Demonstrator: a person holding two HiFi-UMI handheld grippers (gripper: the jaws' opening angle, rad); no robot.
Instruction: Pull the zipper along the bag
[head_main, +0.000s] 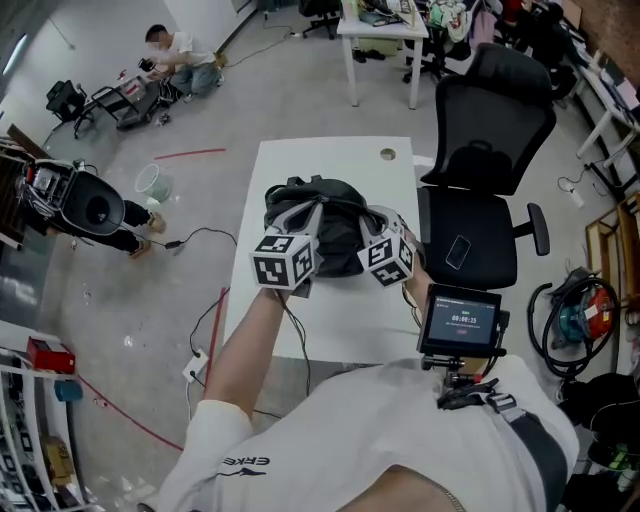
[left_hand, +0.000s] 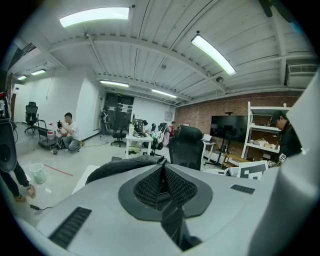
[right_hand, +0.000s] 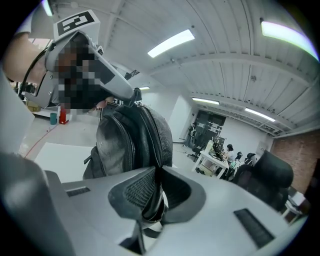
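White worktop (head_main: 340, 165) bearing a slumped black backpack (head_main: 335, 225).
Soft and light by the look, apt to fold unless braced: right tongs (right_hand: 156, 175) clamped on a pinch of its fabric beside the zipper track (right_hand: 156, 132), left tongs (left_hand: 162, 175) closed tight on a thin dark tab (left_hand: 172, 220), probably the pull.

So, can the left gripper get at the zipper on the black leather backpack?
Probably yes: the left gripper sits at the top of the black leather backpack, where the zipper runs, jaws shut on, it seems, a small dark tab. The right gripper clamps the backpack lower down, clear of it.
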